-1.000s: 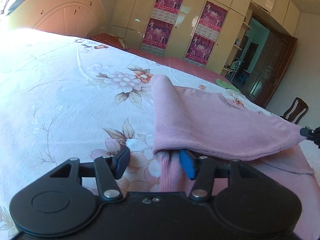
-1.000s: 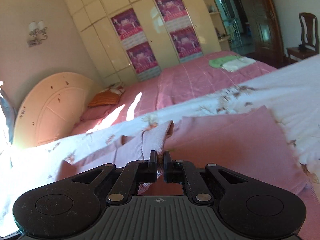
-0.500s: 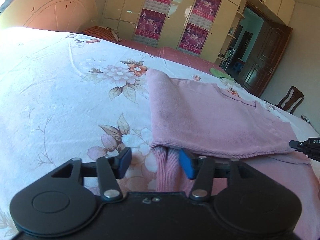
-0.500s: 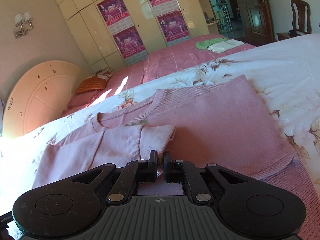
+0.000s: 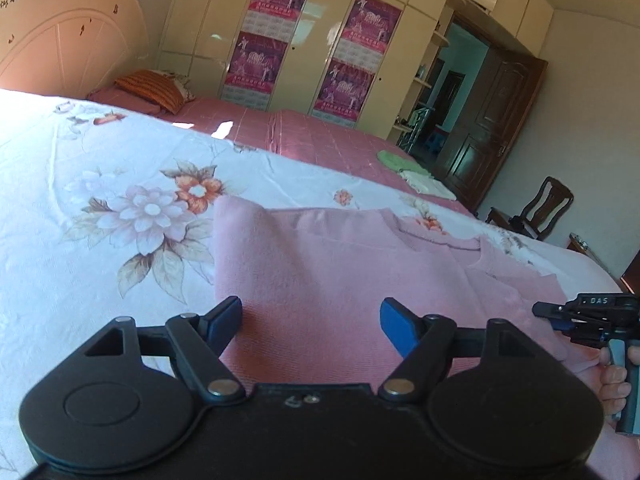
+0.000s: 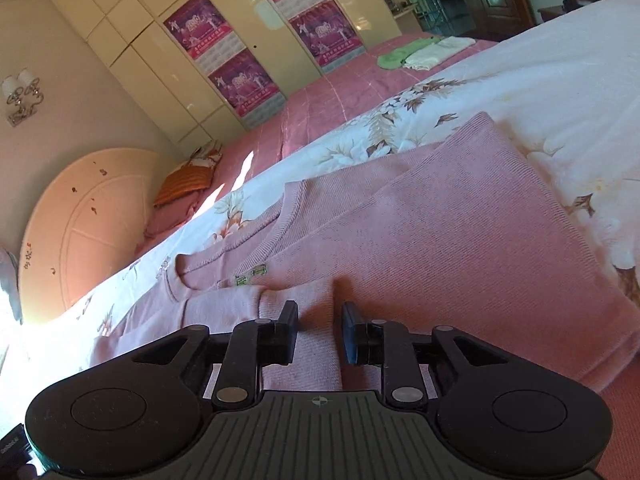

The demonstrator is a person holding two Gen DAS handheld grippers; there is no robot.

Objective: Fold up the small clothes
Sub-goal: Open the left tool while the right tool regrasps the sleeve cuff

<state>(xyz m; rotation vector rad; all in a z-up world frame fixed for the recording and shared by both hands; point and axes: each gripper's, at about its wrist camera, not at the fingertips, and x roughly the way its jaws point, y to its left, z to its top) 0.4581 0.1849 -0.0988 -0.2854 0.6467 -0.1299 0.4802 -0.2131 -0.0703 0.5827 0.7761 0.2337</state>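
Knitwear in dusty pink, a small sweater [image 5: 340, 264], lies flat on the white floral bedspread [image 5: 100, 208] of the bed, its body folded over so that a straight folded edge runs along the side nearest the big printed flower. In the right wrist view the sweater [image 6: 460, 232] shows its ribbed neckline and a small green label, with a sleeve [image 6: 304, 320] laid back over the body and its cuff end reaching between the fingers of the right gripper [image 6: 318, 330]. That gripper's jaws have just been opening; they stand a little apart, with the sleeve cloth lying in the gap and neither pad pressing on it. The left gripper [image 5: 310, 322] hovers low over the folded body, its jaws spread wide after just opening further, and the cloth beneath them lies flat and free of the blue pads. At the right edge of the left wrist view the right gripper [image 5: 560, 314] appears from the side, carried by a hand [image 5: 614, 376] wrapped around its handle. Beyond the bedspread lies a pink quilted cover with an orange pillow [image 5: 154, 86] by the rounded headboard [image 5: 68, 36], and green and white folded clothes [image 6: 420, 52] rest near the far end. Cream wardrobe doors [image 5: 320, 40] carry purple posters, and a dark wooden chair [image 5: 540, 212] stands by the doorway.
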